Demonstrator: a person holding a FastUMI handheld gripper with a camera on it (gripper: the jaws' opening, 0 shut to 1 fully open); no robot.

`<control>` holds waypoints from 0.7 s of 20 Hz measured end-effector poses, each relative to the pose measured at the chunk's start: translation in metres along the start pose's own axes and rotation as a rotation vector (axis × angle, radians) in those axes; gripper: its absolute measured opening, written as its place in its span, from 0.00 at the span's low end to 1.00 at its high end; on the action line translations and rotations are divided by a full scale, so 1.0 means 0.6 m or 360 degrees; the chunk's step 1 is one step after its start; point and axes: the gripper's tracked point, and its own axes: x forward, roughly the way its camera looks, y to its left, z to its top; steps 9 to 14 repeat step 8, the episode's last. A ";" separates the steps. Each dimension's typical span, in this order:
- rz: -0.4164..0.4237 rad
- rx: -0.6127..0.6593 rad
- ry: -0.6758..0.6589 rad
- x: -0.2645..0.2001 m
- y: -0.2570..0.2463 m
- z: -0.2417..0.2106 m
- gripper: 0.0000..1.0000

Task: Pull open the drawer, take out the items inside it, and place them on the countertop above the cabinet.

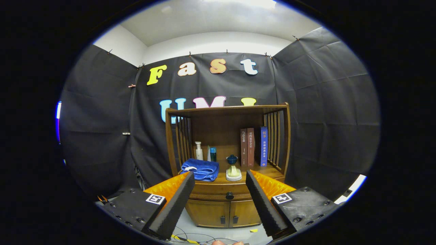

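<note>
Gripper (219,182) spread wide and empty, drawer (223,195) shut at twelve o'clock beyond the fingers, knob (229,195) centred between them, countertop (259,170) above bore folded blue towel (201,169) at eleven o'clock, books (253,146) at one o'clock.

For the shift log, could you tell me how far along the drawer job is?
Nothing looks done: the drawer is shut, its knob untouched. The gripper is open, holding nothing, fingers framing the knob from a distance. Opening, emptying and placing items on the countertop remain.
</note>
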 end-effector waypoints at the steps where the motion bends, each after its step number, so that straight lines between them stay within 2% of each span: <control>1: -0.0005 0.0000 -0.0001 0.001 -0.001 0.000 0.99; 14: 0.0009 -0.0009 0.0024 0.004 0.009 -0.015 0.99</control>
